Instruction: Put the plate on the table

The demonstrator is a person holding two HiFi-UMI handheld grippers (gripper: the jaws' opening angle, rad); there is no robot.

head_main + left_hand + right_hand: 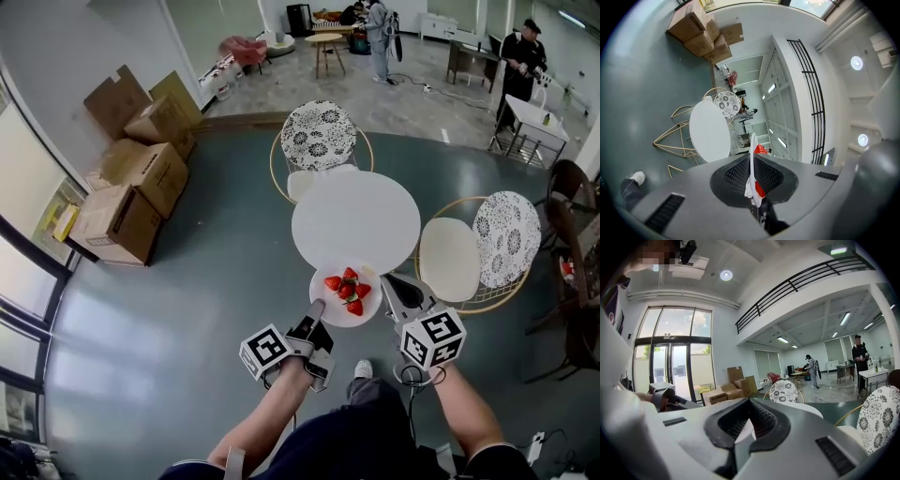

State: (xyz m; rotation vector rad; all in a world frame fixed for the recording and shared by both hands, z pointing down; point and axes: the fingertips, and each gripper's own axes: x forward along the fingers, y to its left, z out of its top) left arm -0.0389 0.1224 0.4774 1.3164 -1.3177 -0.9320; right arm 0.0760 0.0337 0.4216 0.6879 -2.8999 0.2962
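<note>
One plate (322,296) of strawberries (347,289), gripped from both sides. My left gripper (315,311) has its fingers (736,176) pinching the near-left rim, with the plate edge-on between them. My right gripper (388,285) pinches the right rim, the white edge wedged between its fingers (765,420). Past the fingertips, the plate overlaps the near edge of the round white counter (354,217). I can't tell whether it touches the top or hangs just above it. I'd judge the carry nearly done and the placing not. Left to do: push it further in ahead of the fingertips, set it flat, spread both pairs of fingers, back out.
</note>
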